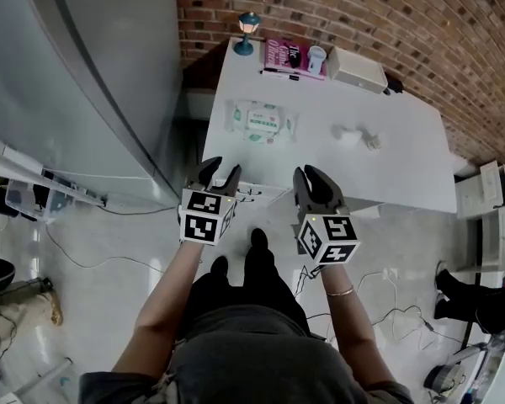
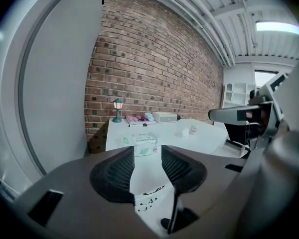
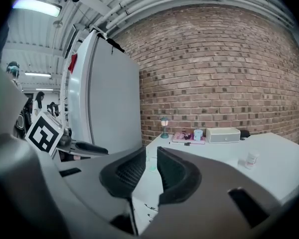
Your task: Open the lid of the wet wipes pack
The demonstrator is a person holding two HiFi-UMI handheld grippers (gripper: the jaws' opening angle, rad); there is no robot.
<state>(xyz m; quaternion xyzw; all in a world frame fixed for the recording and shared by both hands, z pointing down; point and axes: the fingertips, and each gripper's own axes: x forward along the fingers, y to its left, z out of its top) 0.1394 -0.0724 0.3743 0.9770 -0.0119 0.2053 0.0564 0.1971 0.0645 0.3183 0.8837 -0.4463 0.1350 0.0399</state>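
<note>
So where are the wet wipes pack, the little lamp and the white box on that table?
wet wipes pack (image 1: pixel 262 121): head view, on its printed label.
lamp (image 1: pixel 248 25): head view, on its shade.
white box (image 1: pixel 358 72): head view, on its top face.

A red brick wall (image 1: pixel 362 23) is seen at the far side, and a white table (image 1: pixel 404 158) is set against it, with a small lantern lamp (image 1: pixel 248 32) at its far left corner. A tall grey cabinet (image 1: pixel 67 82) is placed at the left. Loose cables (image 1: pixel 71 262) are strewn over the glossy pale floor (image 1: pixel 109 301), and a strip light (image 2: pixel 281 28) is mounted overhead.
</note>
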